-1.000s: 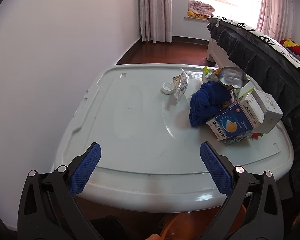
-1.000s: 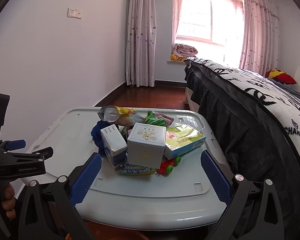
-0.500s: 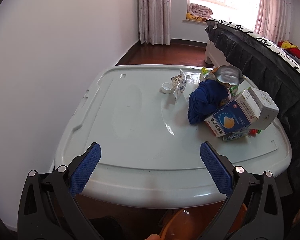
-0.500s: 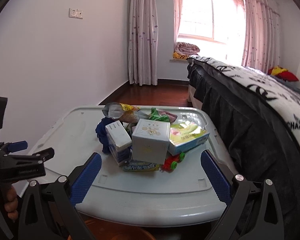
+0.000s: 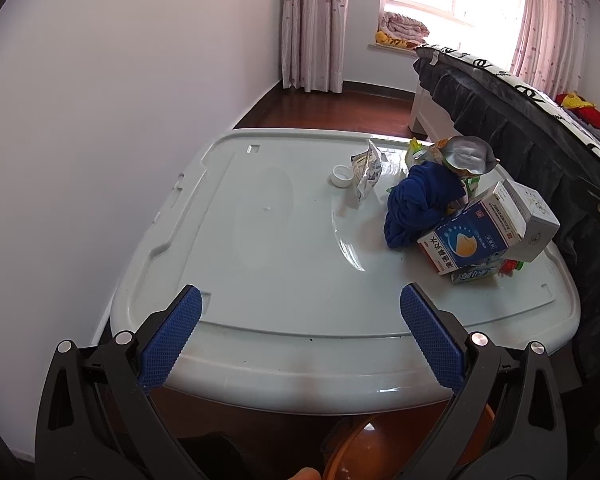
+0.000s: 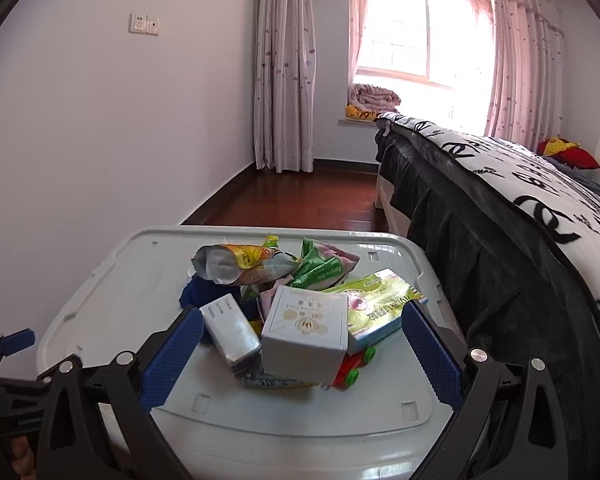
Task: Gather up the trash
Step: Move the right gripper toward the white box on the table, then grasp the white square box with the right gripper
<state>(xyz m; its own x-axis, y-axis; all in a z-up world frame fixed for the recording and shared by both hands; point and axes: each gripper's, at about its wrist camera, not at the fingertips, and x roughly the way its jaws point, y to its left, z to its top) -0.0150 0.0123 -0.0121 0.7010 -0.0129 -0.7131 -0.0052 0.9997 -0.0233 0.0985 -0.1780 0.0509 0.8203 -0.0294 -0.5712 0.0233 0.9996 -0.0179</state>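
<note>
Both grippers' fingers (image 5: 168,344) (image 6: 430,354) gape empty before boxes (image 6: 304,334) heaped on bin lid (image 5: 260,240).

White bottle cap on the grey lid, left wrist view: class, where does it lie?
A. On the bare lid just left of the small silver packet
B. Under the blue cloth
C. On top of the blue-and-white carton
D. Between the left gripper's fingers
A: the white bottle cap sits on the grey lid beside the small silver packet, apart from the pile.

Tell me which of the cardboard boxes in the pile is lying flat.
The yellow-green box, at the pile's bed side. The square white box and the narrow white-and-blue box beside it sit propped up and tilted.
</note>
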